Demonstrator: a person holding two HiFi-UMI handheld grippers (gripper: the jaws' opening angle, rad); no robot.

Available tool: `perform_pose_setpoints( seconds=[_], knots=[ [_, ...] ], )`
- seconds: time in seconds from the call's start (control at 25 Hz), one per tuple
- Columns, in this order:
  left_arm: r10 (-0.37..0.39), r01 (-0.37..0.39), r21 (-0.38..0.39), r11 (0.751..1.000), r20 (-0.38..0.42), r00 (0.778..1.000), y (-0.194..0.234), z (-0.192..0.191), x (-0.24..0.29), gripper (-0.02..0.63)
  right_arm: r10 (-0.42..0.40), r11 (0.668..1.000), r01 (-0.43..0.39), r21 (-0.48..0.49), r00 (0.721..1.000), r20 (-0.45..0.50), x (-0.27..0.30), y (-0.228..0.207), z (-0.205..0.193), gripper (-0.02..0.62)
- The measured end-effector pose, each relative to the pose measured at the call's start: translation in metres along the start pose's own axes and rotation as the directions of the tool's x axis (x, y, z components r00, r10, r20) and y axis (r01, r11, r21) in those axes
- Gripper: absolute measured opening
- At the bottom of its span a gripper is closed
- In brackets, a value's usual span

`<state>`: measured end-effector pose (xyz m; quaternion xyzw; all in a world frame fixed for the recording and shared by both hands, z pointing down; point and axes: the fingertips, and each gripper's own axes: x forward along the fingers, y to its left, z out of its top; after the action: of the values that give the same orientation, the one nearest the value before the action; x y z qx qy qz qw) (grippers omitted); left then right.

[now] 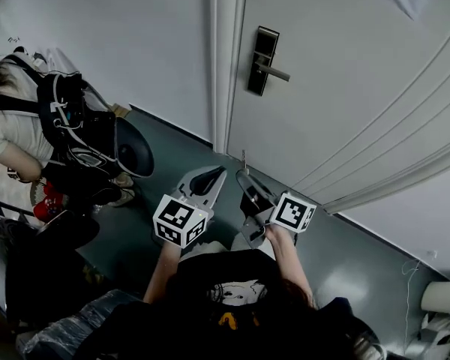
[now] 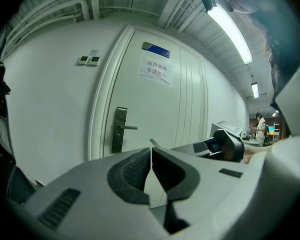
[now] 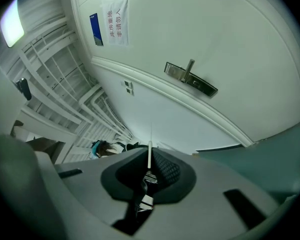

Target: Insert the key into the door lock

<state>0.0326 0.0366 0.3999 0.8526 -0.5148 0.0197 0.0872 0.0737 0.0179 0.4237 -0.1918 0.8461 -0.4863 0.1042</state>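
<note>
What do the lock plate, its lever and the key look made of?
Lock plate: dark and glossy, probably coated metal. Lever: silvery sheen, likely bare metal. Key: thin pale blade held in the right gripper, presumably metal.

— Any writing to read here?
— Yes. A paper notice (image 2: 155, 70) on the door (image 2: 190, 104), high beyond the left claw (image 2: 151, 153), reads "库房重地 非请勿入".
— And the blue plate (image 2: 155, 49) above it?
— Too small to read.

In the lower middle of the head view, both forearms are reaching up-frame side by side. The left gripper (image 1: 205, 178) is pointing up-frame, its jaws pressing together on nothing. Just to its right, the right gripper (image 1: 245, 177) is pinching a thin key (image 1: 243, 160).
</note>
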Motion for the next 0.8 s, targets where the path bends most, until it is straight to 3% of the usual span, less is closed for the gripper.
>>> perform_pose_setpoints(
  seconds=[0.24,0.8],
  knots=[
    [-0.018,0.018,-0.019,1.000,-0.003,1.000,-0.007,-0.008,-0.009,0.014,-0.017,1.000,0.017,-0.003,1.000,0.017,-0.007,0.000,-0.003,0.018],
    [0.049,-0.051,-0.068,0.996,-0.041,0.998,0.043,-0.023,0.006,0.014,-0.023,0.998,0.025,0.049,0.999,-0.042,0.041,-0.034,0.008,0.018]
  ],
)
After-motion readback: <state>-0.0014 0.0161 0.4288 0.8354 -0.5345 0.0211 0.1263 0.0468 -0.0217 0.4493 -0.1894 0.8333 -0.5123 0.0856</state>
